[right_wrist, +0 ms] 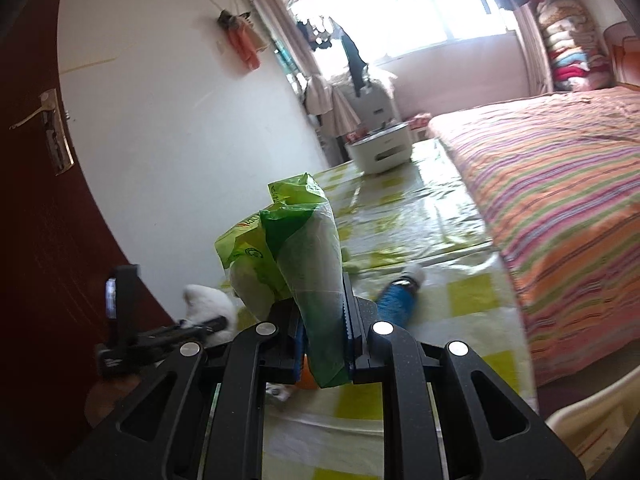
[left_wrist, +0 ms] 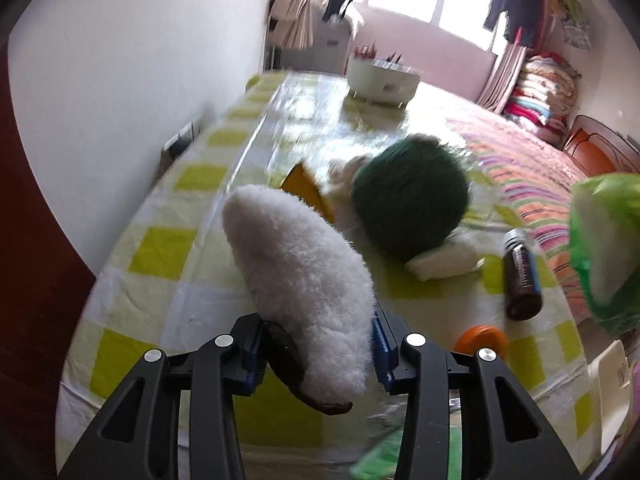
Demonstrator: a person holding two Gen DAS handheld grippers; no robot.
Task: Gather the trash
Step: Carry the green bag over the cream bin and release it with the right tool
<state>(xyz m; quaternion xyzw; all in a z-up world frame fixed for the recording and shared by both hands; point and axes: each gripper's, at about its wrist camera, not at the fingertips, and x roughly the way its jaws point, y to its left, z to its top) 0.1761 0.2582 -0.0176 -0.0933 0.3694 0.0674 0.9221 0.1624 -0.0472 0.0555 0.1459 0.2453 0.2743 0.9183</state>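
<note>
My left gripper point(left_wrist: 318, 344) is shut on a white fleecy insole point(left_wrist: 304, 264) with a dark underside, lifted over the yellow-checked table point(left_wrist: 160, 252). Beyond it lie a green yarn ball point(left_wrist: 412, 196), a crumpled white tissue point(left_wrist: 444, 258), a yellow-orange wedge point(left_wrist: 306, 188), a dark bottle point(left_wrist: 522, 276) on its side and an orange cap point(left_wrist: 482, 340). My right gripper point(right_wrist: 322, 344) is shut on a green plastic bag point(right_wrist: 304, 248), which stands up from the jaws; the bag point(left_wrist: 604, 240) also shows at the right of the left wrist view. The left gripper point(right_wrist: 208, 324) with the insole point(right_wrist: 208, 300) appears low left.
A white pot point(left_wrist: 382, 76) stands at the table's far end. A bed with a striped cover point(right_wrist: 560, 200) runs along the right side, a white wall and a dark door point(right_wrist: 40, 200) along the left. A blue-labelled item point(right_wrist: 396, 302) lies on the table. A white plastic edge point(left_wrist: 612, 392) sits near right.
</note>
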